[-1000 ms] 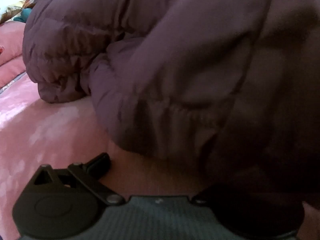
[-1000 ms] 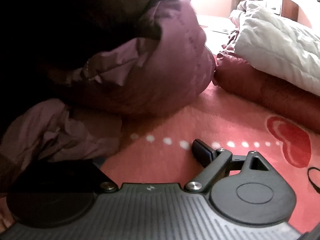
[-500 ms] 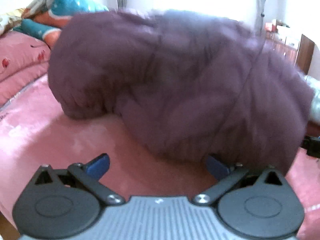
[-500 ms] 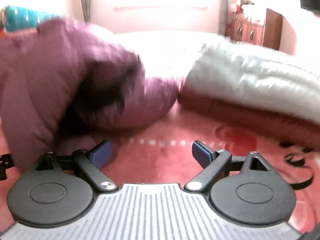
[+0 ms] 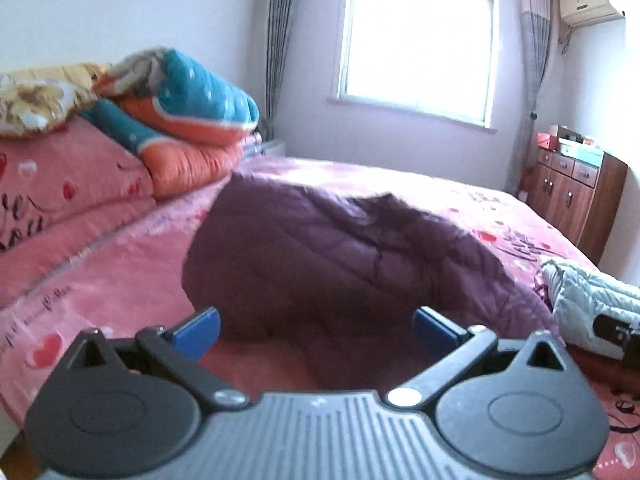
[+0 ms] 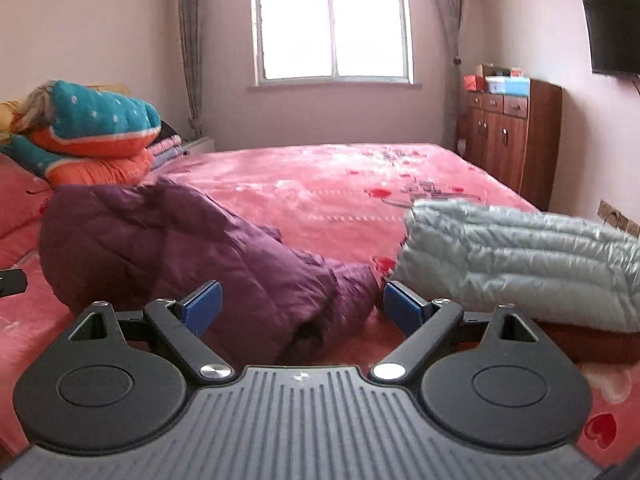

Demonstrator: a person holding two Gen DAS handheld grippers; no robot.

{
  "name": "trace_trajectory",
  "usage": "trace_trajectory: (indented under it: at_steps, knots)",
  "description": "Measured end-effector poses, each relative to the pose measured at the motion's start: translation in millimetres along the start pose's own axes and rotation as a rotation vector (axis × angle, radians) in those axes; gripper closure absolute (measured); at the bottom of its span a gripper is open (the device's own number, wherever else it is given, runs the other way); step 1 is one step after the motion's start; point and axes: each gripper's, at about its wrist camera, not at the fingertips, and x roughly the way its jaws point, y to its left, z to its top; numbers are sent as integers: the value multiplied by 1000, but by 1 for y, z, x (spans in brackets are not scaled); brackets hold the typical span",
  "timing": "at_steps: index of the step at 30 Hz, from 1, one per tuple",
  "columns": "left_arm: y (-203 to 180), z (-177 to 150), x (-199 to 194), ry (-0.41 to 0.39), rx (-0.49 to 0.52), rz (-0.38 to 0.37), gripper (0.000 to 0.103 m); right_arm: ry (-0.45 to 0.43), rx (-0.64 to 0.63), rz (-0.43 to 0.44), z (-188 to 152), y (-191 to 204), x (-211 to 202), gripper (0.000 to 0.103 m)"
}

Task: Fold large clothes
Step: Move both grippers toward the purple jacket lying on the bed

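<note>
Left gripper (image 5: 316, 327) and right gripper (image 6: 298, 305) both gape wide with nothing between their jaws. The purple padded jacket (image 6: 180, 248) lies bunched on the pink bed (image 6: 320, 184), just beside a folded pale quilted jacket (image 6: 516, 256).

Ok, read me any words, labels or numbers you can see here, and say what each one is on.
Nothing can be read for certain.
Pink pillow: dark script lettering, cut off and blurred, unreadable.
Pink bedspread: dark script among red hearts, too blurred to read.
Boxes on the wooden cabinet: print too small.
Air conditioner: no legible brand.
</note>
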Motion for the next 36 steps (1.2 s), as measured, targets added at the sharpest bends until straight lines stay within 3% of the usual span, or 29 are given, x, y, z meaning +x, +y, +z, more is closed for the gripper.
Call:
trace_trajectory:
  at_steps: [7, 10, 20, 26, 36]
  knots:
    - [12, -5, -15, -34, 11, -33, 1, -18, 27, 24, 11, 7, -19, 0]
    - [17, -8, -17, -39, 6, -58, 1, -15, 43, 26, 17, 4, -6, 0]
    - [3, -10, -14, -37, 66, -70, 1, -58, 23, 89, 22, 23, -7, 0]
    - [-11, -15, 5, 10, 79, -80, 1, -49, -11, 94, 6, 10, 11, 0]
    - [-46, -26, 23, 65, 139, -99, 1, -6, 55, 86, -11, -35, 47, 0]
